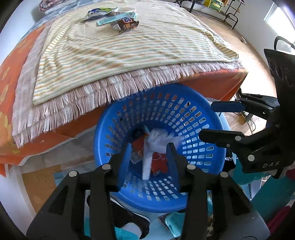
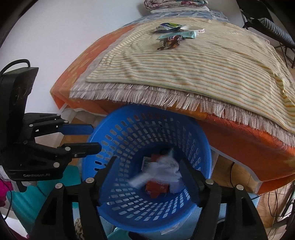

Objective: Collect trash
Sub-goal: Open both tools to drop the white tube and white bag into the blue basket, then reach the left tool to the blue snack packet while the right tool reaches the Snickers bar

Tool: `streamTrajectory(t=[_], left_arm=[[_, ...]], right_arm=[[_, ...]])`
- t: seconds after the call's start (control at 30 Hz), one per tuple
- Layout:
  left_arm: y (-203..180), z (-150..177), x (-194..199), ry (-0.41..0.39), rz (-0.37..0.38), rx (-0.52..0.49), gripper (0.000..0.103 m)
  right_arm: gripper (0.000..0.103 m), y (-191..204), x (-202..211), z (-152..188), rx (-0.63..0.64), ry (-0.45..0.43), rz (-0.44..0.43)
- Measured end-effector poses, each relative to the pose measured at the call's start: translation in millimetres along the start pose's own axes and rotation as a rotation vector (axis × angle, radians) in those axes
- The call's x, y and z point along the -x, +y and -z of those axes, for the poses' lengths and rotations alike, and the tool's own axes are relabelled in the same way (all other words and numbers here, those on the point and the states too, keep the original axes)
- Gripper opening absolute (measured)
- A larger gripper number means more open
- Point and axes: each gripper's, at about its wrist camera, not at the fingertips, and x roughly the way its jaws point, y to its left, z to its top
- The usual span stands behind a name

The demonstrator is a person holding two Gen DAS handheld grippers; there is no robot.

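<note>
- A white tissue (image 1: 156, 140) shows blurred in the blue basket (image 1: 202, 114), low centre of the left wrist view, over red wrappers (image 1: 158, 162) at the basket's bottom; whether it touches them cannot be told.
- It sits between and beyond the left gripper (image 1: 149, 158)'s blue pads (image 1: 125, 162), touching neither: the jaws are spread and hold nothing.
- In the right wrist view the tissue (image 2: 162, 169) again appears smeared, lower centre, above the red wrappers (image 2: 156, 188), framed by the right gripper (image 2: 147, 177), whose fingers stand wide apart and empty over the basket (image 2: 129, 133).
- Each gripper shows in the other's view: the right gripper (image 1: 213, 121) at right of the left view, by the basket rim, jaws parted; the left gripper (image 2: 92, 138) at left of the right view, likewise parted at the rim.
- More trash lies well apart from both grippers, near the top of each frame on a striped cloth (image 1: 129, 51): a brown wrapper (image 1: 125, 25), a teal strip (image 1: 112, 19), a white-and-blue packet (image 1: 97, 13) and a white cup (image 1: 125, 10).
- The same pile sits at upper centre of the right view: brown wrapper (image 2: 171, 41), teal strip (image 2: 184, 34), packet (image 2: 167, 26), cup (image 2: 191, 28) on the cloth (image 2: 202, 70).
- Under the cloth a fringed mat (image 1: 73, 103) overhangs an orange cover (image 1: 11, 77); the basket sits just below that edge.
</note>
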Motion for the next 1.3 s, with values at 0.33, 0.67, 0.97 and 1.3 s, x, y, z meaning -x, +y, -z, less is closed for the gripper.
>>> streamTrajectory(t=[0.33,0.67,0.97,1.3], left_arm=[[8.0,-5.6,5.4,-0.028,-0.023,0.030,0.060],[25.5,-21.1,18.8,-0.075,-0.034,0.101,0.063],[40.1,-55.8,34.8,-0.133,-0.032,0.150,0.063],[64.8,-104.2,49.4,-0.198,-0.039,0.191,0.070]], right_arm=[[0.088,-2.8,5.6,-3.5,-0.009,-0.029,0.047],[0.099,-2.9,17.2,-11.9,-0.004,-0.072,0.139],[0.103,-9.3,35.6,-35.5,-0.039,-0.134,0.147],[0.103,-20.1,45.3,-68.8,-0.057,-0.202,0.136]])
